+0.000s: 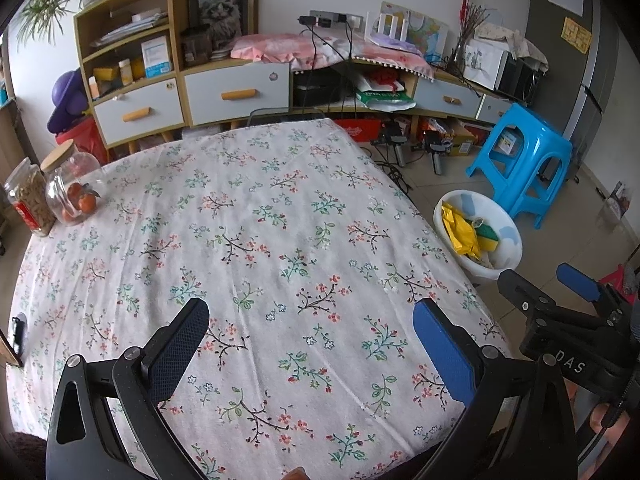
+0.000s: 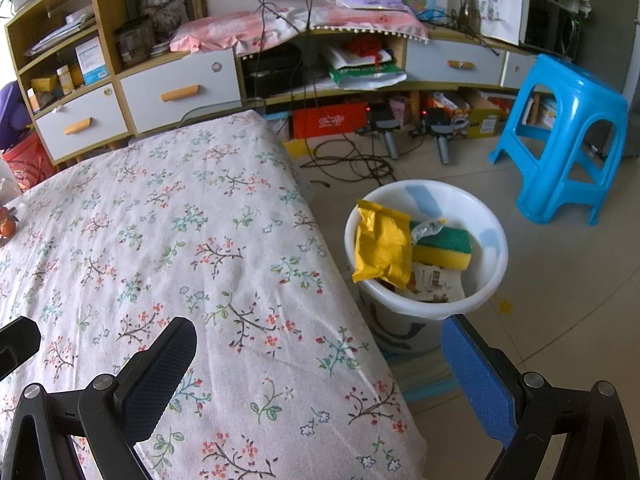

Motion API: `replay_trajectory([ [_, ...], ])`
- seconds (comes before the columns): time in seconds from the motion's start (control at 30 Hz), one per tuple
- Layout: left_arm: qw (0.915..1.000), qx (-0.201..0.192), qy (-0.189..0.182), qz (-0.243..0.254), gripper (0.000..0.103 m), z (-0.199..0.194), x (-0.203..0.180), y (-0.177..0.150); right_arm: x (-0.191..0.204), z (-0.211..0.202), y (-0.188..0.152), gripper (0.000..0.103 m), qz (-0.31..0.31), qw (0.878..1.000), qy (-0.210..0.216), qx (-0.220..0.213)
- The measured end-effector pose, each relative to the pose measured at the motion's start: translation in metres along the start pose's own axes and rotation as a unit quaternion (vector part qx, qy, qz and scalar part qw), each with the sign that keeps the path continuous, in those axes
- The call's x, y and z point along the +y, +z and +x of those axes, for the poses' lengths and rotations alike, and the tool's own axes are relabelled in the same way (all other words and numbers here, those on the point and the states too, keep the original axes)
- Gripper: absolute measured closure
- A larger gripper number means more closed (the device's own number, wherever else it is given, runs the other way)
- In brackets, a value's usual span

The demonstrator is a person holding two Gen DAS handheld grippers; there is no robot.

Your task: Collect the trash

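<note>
A white bin (image 2: 492,264) stands on the floor right of the table and holds a yellow wrapper (image 2: 382,248), a green-and-yellow sponge (image 2: 444,248) and a printed packet (image 2: 434,282). The same bin (image 1: 508,248) shows at the right of the left wrist view. My left gripper (image 1: 310,322) hovers open over the floral tablecloth (image 1: 240,240) with nothing between its fingers. My right gripper (image 2: 318,350) is open over the table's right edge, empty, its blue finger (image 2: 476,380) just in front of the bin. The right gripper (image 1: 540,288) also appears at the far right of the left view.
Two glass jars (image 1: 60,192) stand at the table's far left corner. A blue plastic stool (image 2: 564,136) stands behind the bin. Cables (image 2: 352,160) and chargers lie on the floor by a long low cabinet (image 1: 236,92) along the wall.
</note>
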State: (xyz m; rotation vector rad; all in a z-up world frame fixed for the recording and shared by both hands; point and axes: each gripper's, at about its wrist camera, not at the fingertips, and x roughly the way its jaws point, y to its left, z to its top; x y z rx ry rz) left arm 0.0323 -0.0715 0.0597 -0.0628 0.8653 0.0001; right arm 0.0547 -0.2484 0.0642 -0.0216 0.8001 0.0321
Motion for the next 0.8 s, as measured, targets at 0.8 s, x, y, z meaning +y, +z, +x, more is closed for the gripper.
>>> replay_trajectory([
  [0.8,1.0000,-0.002,0.002,0.003,0.000,-0.0019,-0.0019,0.0011,0.0002,-0.0003,-0.0002,0.002,0.001,1.000,0.001,0.000],
])
